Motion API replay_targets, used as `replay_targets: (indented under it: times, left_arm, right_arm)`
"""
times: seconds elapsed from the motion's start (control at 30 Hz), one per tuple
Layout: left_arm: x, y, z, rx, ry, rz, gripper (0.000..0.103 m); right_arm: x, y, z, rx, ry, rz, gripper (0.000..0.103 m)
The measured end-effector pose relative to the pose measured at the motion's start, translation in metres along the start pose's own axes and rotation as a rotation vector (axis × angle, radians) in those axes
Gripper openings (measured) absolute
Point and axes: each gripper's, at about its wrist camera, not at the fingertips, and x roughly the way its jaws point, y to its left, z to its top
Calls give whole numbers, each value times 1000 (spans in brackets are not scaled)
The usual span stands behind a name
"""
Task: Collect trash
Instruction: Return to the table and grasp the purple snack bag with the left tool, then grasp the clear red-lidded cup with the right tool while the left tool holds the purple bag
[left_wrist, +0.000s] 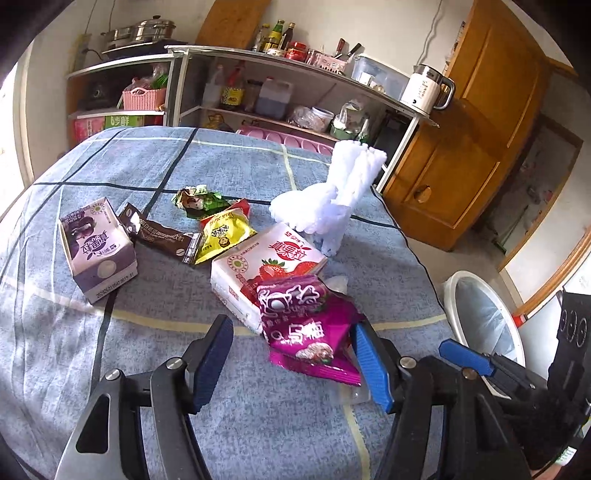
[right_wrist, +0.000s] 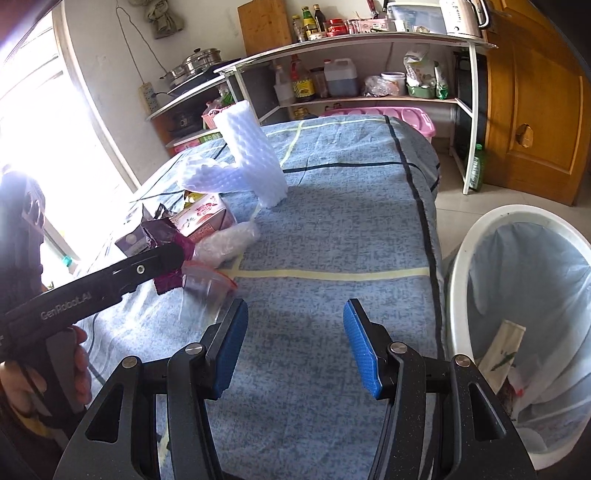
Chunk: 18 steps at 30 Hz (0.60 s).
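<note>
Left gripper (left_wrist: 291, 354) jaws spread around purple wrapper (left_wrist: 310, 325), poised to pinch; right gripper (right_wrist: 293, 347) released, waiting near bin (right_wrist: 517, 295).

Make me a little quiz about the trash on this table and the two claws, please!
1. True or false: the left claw is open around the purple snack wrapper.
2. What stands on the floor beside the table? A) a white bin with a bag liner B) a red bucket C) a cardboard box
3. Fill in: the right claw holds ____.

Key:
1. True; its fingers sit on either side of the wrapper.
2. A, the white bin.
3. Nothing; it is open over the blue cloth.
</note>
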Motion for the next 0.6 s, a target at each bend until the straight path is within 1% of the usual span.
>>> replay_targets:
  times: [0.17, 0.2, 0.23, 0.27, 0.3, 0.47, 0.6]
  left_arm:
    - [4, 5, 2, -41, -2, 0, 65]
    - [4, 6, 2, -38, -4, -5, 60]
    - [4, 7, 1, -40, -7, -3, 51]
    - [4, 9, 1, -43, -5, 0, 47]
    - [3, 10, 0, -43, -3, -2, 46]
    - [-2, 17, -2, -48, -18, 10, 46]
    - [-14, 22, -1, -55, -41, 21, 46]
  right_arm:
    - [4, 1, 3, 0, 5, -4, 55]
    - [4, 1, 3, 0, 7, -4, 55]
    - [4, 2, 3, 0, 7, -2, 55]
    - [5, 3, 3, -2, 8, -1, 55]
    - [5, 4, 4, -5, 9, -2, 55]
    - [8, 7, 5, -6, 16, 11, 55]
    - [8, 13, 5, -11, 7, 47, 55]
